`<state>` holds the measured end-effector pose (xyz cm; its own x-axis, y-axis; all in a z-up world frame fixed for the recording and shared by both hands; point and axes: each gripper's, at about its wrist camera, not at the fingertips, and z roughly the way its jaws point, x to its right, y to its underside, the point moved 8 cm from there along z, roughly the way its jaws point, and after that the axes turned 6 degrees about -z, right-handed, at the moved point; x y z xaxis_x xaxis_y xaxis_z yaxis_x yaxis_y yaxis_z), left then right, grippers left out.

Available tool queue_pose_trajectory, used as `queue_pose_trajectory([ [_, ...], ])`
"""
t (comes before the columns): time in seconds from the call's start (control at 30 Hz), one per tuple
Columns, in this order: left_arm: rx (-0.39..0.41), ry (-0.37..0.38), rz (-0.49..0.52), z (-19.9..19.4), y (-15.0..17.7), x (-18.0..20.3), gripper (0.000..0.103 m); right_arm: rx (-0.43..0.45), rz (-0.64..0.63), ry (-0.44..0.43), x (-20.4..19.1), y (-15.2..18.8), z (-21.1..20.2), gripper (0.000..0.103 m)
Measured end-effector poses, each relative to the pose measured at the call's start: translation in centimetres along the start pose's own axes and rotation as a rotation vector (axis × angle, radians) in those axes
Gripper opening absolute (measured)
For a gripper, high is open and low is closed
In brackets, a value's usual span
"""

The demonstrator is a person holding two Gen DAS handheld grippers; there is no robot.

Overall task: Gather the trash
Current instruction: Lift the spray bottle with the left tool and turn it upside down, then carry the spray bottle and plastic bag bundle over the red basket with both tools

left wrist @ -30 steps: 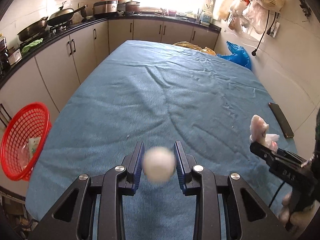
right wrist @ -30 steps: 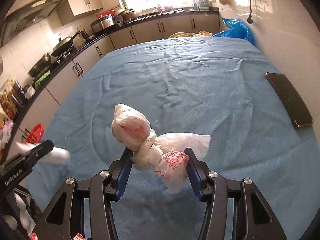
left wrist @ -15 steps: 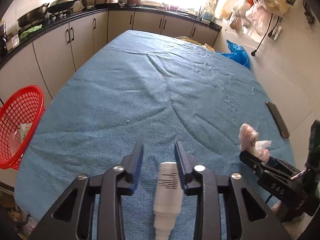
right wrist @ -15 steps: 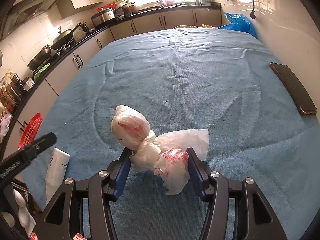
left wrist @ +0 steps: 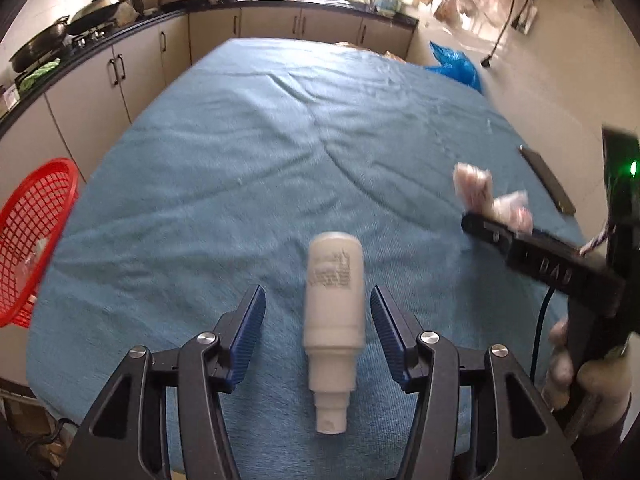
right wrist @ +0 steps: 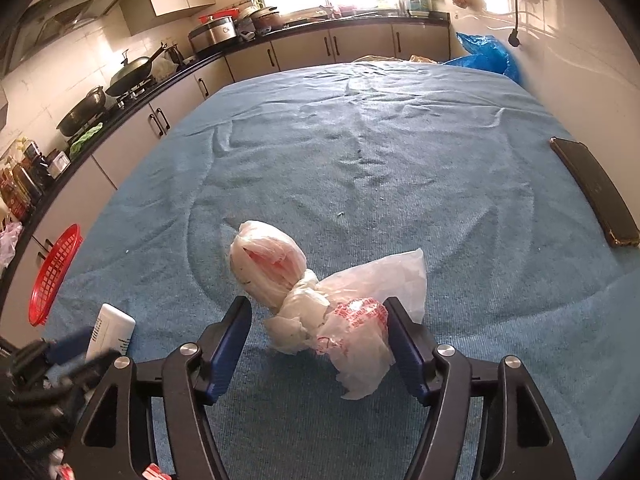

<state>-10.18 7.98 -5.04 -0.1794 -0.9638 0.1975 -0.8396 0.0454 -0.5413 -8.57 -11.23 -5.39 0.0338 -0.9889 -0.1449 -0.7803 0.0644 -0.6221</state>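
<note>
A white plastic bottle lies on the blue cloth between the fingers of my left gripper, cap toward the camera. The left jaws are wide apart and do not touch it. The bottle also shows in the right wrist view. A knotted white and pink plastic bag lies on the cloth between the fingers of my right gripper. The right jaws are open; the right pad touches the bag's side. The bag also shows in the left wrist view.
A red mesh basket with some trash inside hangs off the table's left edge. A dark phone lies at the table's right edge. The blue cloth covers the table. Kitchen counters run along the left and back.
My left gripper opened and let go of the white bottle, which now lies flat on the cloth. The right jaws have opened wider around the bag, which rests lower on the cloth.
</note>
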Motion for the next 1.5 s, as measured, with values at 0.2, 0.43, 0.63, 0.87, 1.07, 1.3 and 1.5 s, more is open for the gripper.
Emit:
queue_pose_trajectory([
  [0.2, 0.025, 0.007, -0.004, 0.1, -0.1, 0.4, 0.029, 0.021, 0.011, -0.019, 0.0, 0.1, -0.5, 0.058],
  [0.43, 0.080, -0.010, -0.029, -1.5, -1.7, -0.7, 0.029, 0.034, 0.020, -0.025, 0.1, 0.0, -1.0, 0.057],
  [0.63, 0.125, -0.047, -0.024, -2.7, -2.8, -1.2, 0.029, 0.031, 0.011, -0.051, -0.9, 0.0, -1.5, 0.057],
  [0.87, 0.164, -0.084, -0.025, -3.9, -2.9, -1.8, 0.029, 0.018, -0.043, -0.071, -3.4, 0.4, -2.0, 0.057],
  [1.07, 0.189, -0.104, -0.040, -4.8, -2.8, -2.6, 0.029, -0.026, -0.071, -0.058, -5.0, 1.4, -1.5, 0.057],
  [1.3, 0.209, -0.110, -0.051, -5.5, -2.5, -3.2, 0.029, -0.015, -0.106, -0.032, -6.3, 1.8, -2.2, 0.057],
  [1.5, 0.222, -0.108, -0.062, -6.2, -2.1, -3.7, 0.029, 0.002, -0.125, -0.032, -7.3, 1.7, -3.1, 0.057],
])
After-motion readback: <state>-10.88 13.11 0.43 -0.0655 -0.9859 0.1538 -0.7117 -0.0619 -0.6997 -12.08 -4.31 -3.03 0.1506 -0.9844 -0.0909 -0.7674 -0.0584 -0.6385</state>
